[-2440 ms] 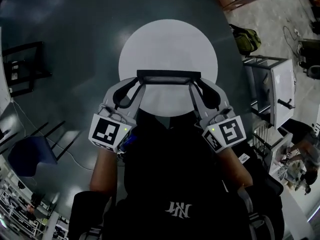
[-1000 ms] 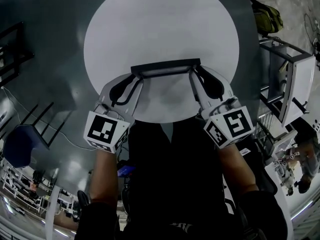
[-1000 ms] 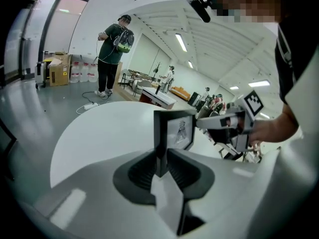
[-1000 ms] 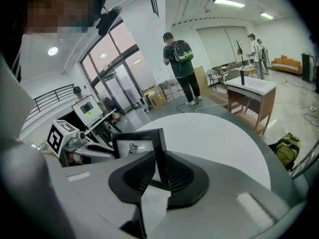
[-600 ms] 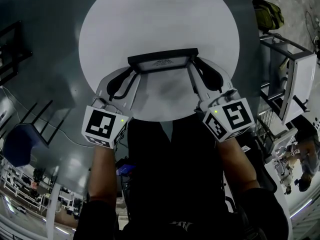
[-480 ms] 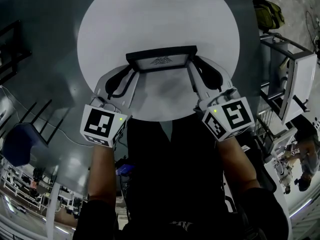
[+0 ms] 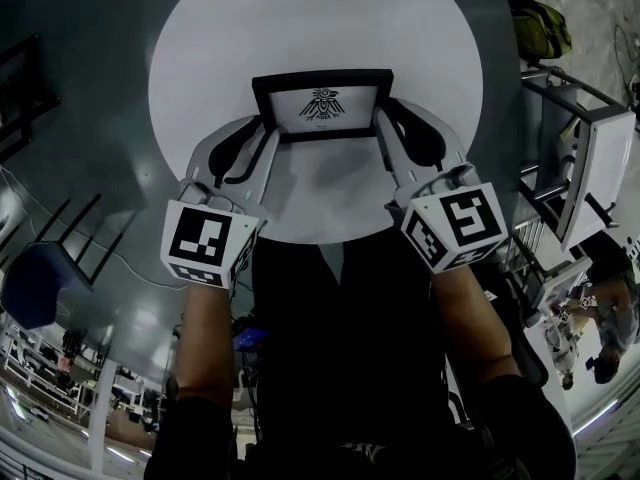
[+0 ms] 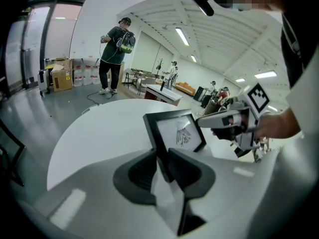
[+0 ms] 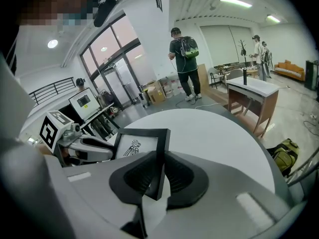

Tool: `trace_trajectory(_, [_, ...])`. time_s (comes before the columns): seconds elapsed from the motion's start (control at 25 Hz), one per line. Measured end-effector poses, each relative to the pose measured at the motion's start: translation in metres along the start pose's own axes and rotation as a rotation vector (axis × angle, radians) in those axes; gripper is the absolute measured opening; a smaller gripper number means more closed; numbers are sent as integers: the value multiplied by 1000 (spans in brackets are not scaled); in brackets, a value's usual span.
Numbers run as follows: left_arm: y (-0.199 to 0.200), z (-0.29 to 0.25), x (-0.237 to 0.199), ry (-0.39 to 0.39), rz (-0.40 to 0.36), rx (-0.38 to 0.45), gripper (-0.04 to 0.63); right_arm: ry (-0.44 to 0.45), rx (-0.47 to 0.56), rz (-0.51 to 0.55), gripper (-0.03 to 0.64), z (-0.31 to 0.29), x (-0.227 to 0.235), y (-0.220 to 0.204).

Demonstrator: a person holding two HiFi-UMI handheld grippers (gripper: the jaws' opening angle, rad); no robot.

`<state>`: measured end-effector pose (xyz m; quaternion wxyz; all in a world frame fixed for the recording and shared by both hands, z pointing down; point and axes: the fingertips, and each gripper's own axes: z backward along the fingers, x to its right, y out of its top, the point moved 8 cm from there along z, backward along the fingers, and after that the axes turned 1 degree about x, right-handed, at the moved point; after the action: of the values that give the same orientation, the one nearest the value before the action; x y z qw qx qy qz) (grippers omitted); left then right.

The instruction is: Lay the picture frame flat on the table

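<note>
A black picture frame point(image 7: 320, 105) with a white print of a bird figure is held over the round white table point(image 7: 210, 38), tilted back so its face shows from above. My left gripper point(image 7: 263, 138) is shut on the frame's left edge, and my right gripper point(image 7: 380, 133) is shut on its right edge. In the left gripper view the frame point(image 8: 174, 133) stands between the jaws of the left gripper point(image 8: 163, 164). In the right gripper view the frame point(image 9: 142, 148) has its side bar clamped in the right gripper point(image 9: 158, 176). Whether the frame's lower edge touches the table is hidden.
A white-topped cart point(image 7: 590, 158) stands right of the table, with a green bag point(image 7: 535, 28) on the floor behind it. A blue chair point(image 7: 30, 293) sits at the lower left. A person with a backpack point(image 9: 184, 63) stands beyond the table, near a desk point(image 9: 254, 91).
The frame has tipped backward from nearly edge-on to face up, so its print now shows. Both grippers moved slightly forward over the table, still clamped on its sides.
</note>
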<state>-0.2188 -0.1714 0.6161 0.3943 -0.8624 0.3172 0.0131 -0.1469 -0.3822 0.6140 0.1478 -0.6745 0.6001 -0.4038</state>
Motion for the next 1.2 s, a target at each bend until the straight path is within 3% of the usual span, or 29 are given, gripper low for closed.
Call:
trace_trajectory(0.56, [3, -12, -2, 39, 11, -29, 67, -30, -25, 44, 43, -13, 7, -5])
trace_trajectory(1.2, [6, -16, -2, 54, -45, -67, 63, -81, -62, 121, 43, -21, 4, -6])
